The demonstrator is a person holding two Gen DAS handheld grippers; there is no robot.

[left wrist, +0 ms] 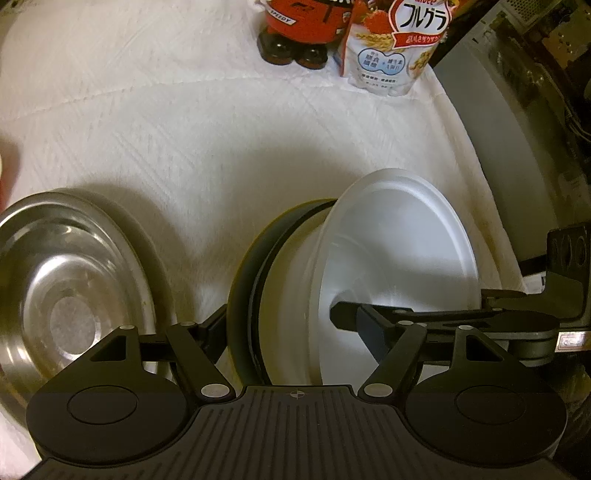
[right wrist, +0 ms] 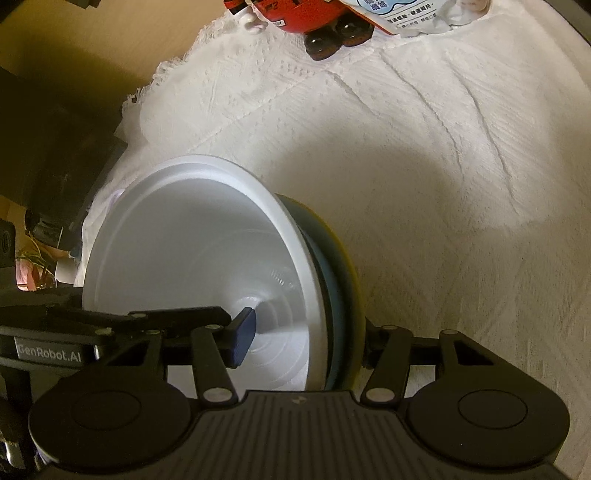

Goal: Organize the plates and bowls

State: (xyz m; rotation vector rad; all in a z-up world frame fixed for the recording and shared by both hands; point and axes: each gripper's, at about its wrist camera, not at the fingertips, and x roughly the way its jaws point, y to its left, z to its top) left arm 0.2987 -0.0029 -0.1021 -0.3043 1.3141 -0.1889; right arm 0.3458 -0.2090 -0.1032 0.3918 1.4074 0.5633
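A white bowl (left wrist: 399,251) sits nested in a dark plate with a yellow rim (left wrist: 251,280). My left gripper (left wrist: 280,325) is shut on the stack's near edge, one finger inside the bowl, one outside the plate. My right gripper (right wrist: 306,332) grips the same white bowl (right wrist: 192,243) and dark plate (right wrist: 340,280) from the other side, its blue pad (right wrist: 242,339) inside the bowl. The right gripper also shows in the left wrist view (left wrist: 461,317). A steel bowl (left wrist: 62,288) rests on the white cloth to the left.
A white textured cloth (left wrist: 221,147) covers the table. A red toy with black wheels (left wrist: 295,33) and a cereal bag (left wrist: 399,48) stand at the far edge. The cloth's frayed edge (right wrist: 147,96) and dark clutter lie left in the right wrist view.
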